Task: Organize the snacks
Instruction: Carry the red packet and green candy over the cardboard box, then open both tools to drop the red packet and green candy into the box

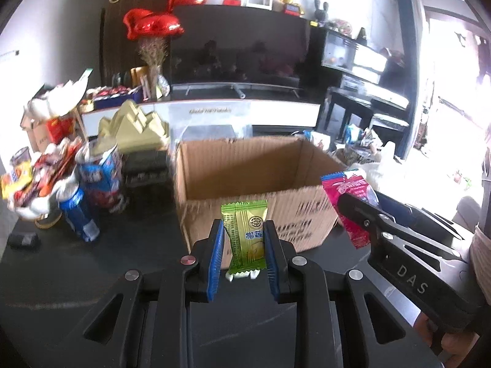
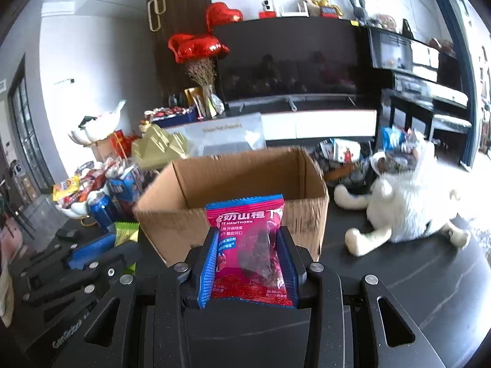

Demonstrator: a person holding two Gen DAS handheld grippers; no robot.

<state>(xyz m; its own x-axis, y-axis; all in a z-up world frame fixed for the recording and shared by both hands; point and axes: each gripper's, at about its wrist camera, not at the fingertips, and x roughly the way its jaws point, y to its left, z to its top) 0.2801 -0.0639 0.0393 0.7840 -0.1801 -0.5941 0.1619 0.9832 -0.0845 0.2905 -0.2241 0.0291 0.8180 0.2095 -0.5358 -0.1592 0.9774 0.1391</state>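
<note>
My left gripper [image 1: 244, 230] is shut on a green snack packet [image 1: 244, 233], held upright just in front of an open cardboard box [image 1: 245, 165] on the dark table. My right gripper [image 2: 249, 239] is shut on a pink hawthorn snack packet [image 2: 250, 245], also held before the box [image 2: 242, 168]. The right gripper with its pink packet [image 1: 346, 193] shows at the right in the left wrist view. The left gripper with the green packet [image 2: 125, 230] shows at the lower left in the right wrist view.
A pile of snack bags and blue cans [image 1: 76, 211] stands left of the box. A gold gift box [image 1: 135, 128] sits behind them. A white cat [image 2: 411, 202] lies on the table right of the box. A TV [image 2: 291, 64] stands behind.
</note>
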